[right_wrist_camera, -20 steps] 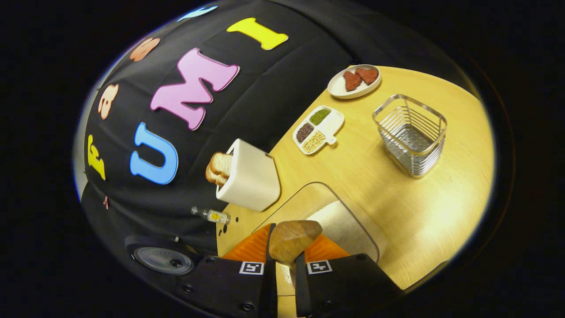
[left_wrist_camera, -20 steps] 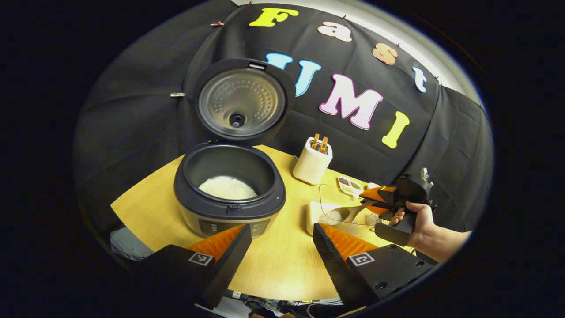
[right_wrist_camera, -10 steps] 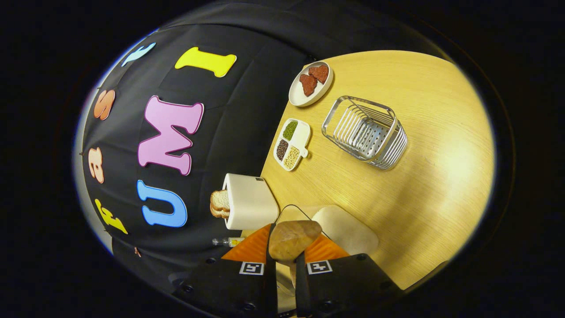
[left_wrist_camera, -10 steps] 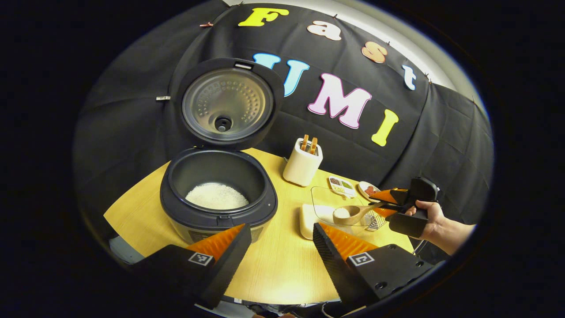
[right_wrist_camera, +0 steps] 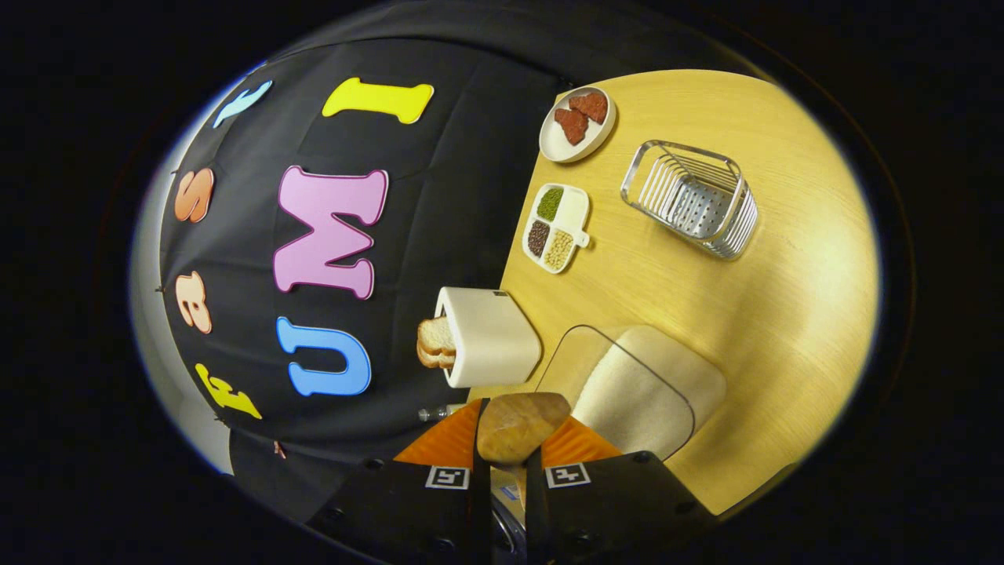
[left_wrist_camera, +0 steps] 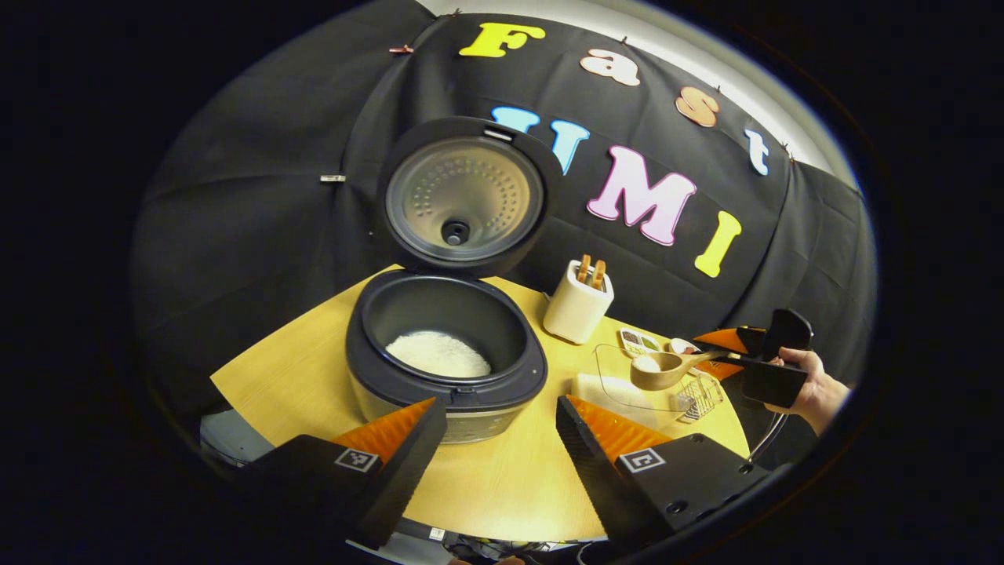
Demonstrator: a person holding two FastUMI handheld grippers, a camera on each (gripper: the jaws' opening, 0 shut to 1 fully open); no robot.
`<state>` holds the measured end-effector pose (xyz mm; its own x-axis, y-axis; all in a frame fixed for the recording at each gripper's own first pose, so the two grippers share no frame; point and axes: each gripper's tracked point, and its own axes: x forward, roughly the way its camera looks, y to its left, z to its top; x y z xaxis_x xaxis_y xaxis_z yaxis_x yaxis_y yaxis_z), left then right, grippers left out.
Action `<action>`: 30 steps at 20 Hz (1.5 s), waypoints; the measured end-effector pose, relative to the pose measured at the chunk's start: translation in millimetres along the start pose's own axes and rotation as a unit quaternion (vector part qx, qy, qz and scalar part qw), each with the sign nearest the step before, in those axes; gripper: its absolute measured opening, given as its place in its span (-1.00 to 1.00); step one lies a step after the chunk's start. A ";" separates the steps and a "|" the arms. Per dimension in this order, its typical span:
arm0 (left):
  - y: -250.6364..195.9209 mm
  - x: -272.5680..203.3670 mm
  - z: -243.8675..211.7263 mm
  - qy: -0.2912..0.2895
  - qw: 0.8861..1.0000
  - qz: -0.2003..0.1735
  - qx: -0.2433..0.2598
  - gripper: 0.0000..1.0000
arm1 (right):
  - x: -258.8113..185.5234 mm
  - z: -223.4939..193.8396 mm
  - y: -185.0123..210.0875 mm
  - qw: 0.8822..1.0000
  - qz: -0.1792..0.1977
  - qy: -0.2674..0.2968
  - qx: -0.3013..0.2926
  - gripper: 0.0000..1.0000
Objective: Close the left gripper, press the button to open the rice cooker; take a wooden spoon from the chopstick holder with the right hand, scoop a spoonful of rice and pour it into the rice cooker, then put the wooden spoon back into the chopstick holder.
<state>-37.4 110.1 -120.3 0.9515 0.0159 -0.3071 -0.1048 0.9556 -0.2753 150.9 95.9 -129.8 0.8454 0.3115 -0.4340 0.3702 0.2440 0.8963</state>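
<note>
In the left gripper view, the left gripper (left_wrist_camera: 502,439) is hovering with its jaws standing apart over the near edge of the round pale wooden tabletop (left_wrist_camera: 502,479). Just beyond, the dark round rice cooker (left_wrist_camera: 447,353) is sitting with its lid up and white rice in the pot. To the right, the right gripper (left_wrist_camera: 733,357), jaws clamped on the wooden spoon (left_wrist_camera: 667,369), is holding a rice-laden bowl above the clear rice container (left_wrist_camera: 627,384). The wire chopstick holder (right_wrist_camera: 690,200) is standing farther back, near the white toaster (right_wrist_camera: 486,337), before black cloth.
</note>
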 end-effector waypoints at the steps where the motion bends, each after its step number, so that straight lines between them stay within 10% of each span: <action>1: 8.3 -0.2 0.8 -0.002 1.000 0.010 -0.005 0.91 | -1.8 -7.9 7.6 1.000 0.010 0.009 -0.001 -0.58; 20: 100.2 -16.5 -7.8 -0.024 0.989 0.131 -0.072 0.92 | 36.3 -168.0 120.9 0.978 0.122 0.123 -0.119 -0.60; 30: 119.6 -24.6 -20.9 -0.015 0.986 0.148 -0.073 0.92 | 60.2 -248.4 138.0 0.919 0.152 0.106 -0.347 -0.60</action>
<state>-79.4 217.9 -164.8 0.8807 0.2995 -0.3669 -0.4182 0.8553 -0.3058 157.2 376.4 -54.8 0.7482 0.6162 -0.2459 -0.2680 0.6198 0.7376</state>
